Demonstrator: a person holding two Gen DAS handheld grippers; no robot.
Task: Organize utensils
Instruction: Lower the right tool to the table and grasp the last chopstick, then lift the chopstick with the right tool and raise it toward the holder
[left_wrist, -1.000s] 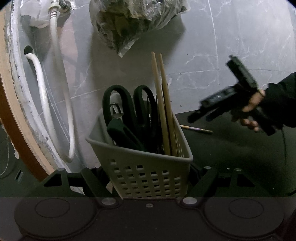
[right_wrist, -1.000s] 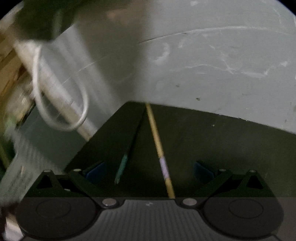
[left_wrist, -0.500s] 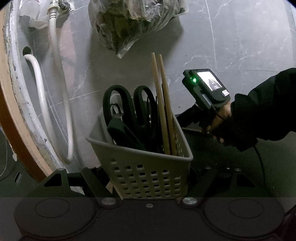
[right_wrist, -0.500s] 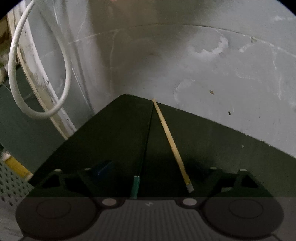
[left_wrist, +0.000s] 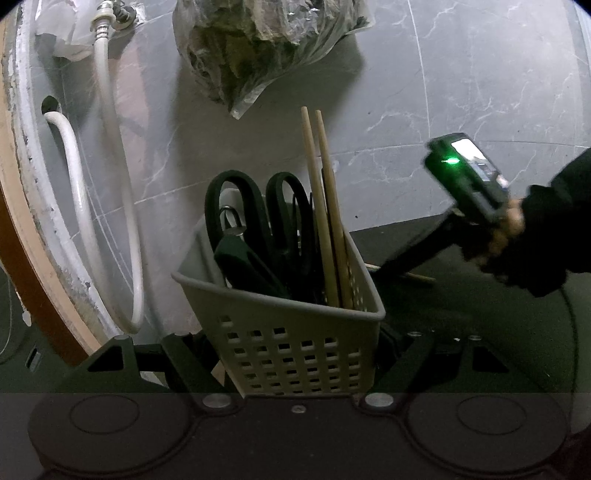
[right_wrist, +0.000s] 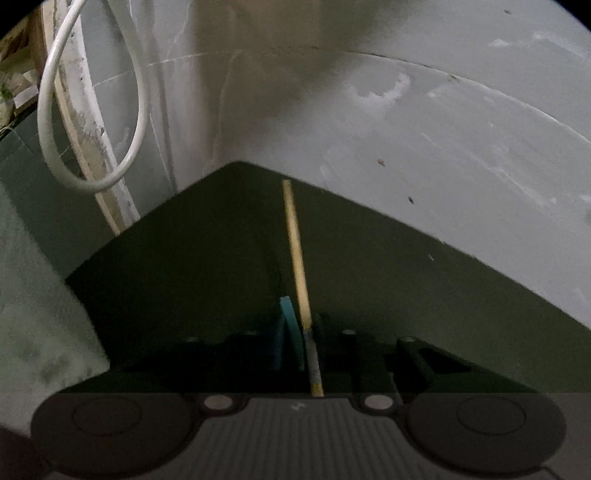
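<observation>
Right gripper (right_wrist: 301, 332) jaws just been closing, now pinching 1 loose chopstick (right_wrist: 295, 243) near its banded end; shaft running forward from jaws, lying on dark mat (right_wrist: 184, 266).

Left gripper (left_wrist: 299, 354) clenching grey slotted basket (left_wrist: 295, 347), already holding 2 chopsticks (left_wrist: 325, 221) and scissors (left_wrist: 258, 221).

Judging chopstick light, stiff, thin, rolling easily; end grip levering, mid-shaft safer.

No readable writing showing.
</observation>
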